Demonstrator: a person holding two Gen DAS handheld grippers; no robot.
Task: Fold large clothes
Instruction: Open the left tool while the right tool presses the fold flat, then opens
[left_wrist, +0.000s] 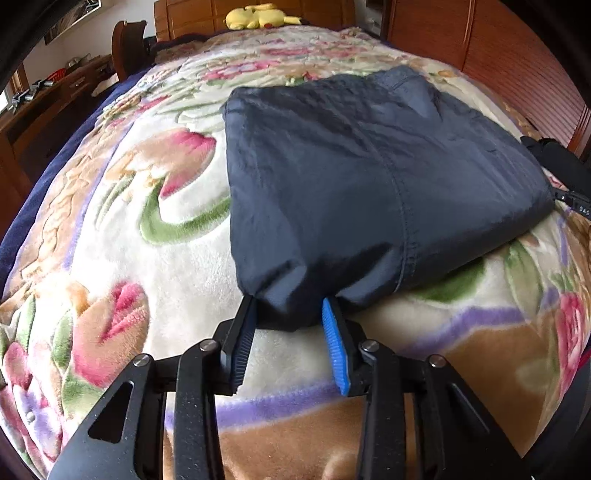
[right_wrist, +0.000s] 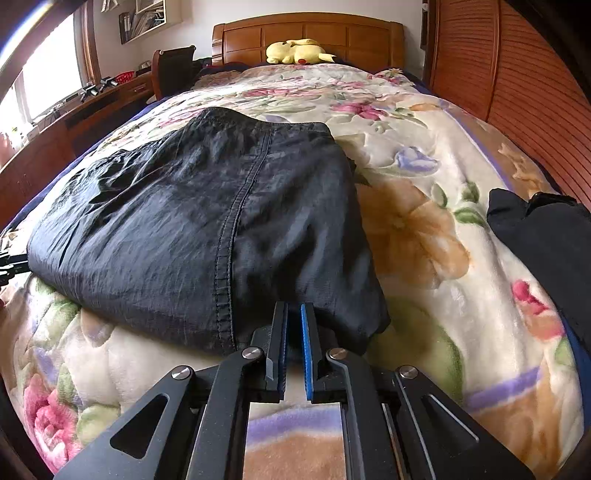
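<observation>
A dark navy, thin crinkled nylon garment (left_wrist: 369, 177) lies folded into a rough rectangle on the bed, on top of a plush cream blanket with pink, tan and green flowers (left_wrist: 155, 236). A stitched seam runs down its upper face toward the near edge. Both grippers meet it at that near edge, side by side.

The left gripper (left_wrist: 290, 314) points steeply down at the bed, its black fingers partly spread, and a bunched wad of the navy fabric sits between the black pad and the blue ribbed pad (left_wrist: 334, 343); the cloth fills the gap and puckers around it, so it is pinched there. In the right wrist view the right gripper (right_wrist: 294, 328) slopes down less steeply, its fingers almost pressed together with only a thin slot left. The garment's edge droops over the fingertips, and it may be that a thin layer is caught in the slot, but the shadow there hides it.

A black piece of clothing (right_wrist: 546, 243) lies on the blanket well to the right. At the far end of the bed a yellow plush toy (right_wrist: 299, 51) rests against the wooden headboard (right_wrist: 306, 33). A slatted wooden wardrobe (right_wrist: 491, 62) stands along the right side.
</observation>
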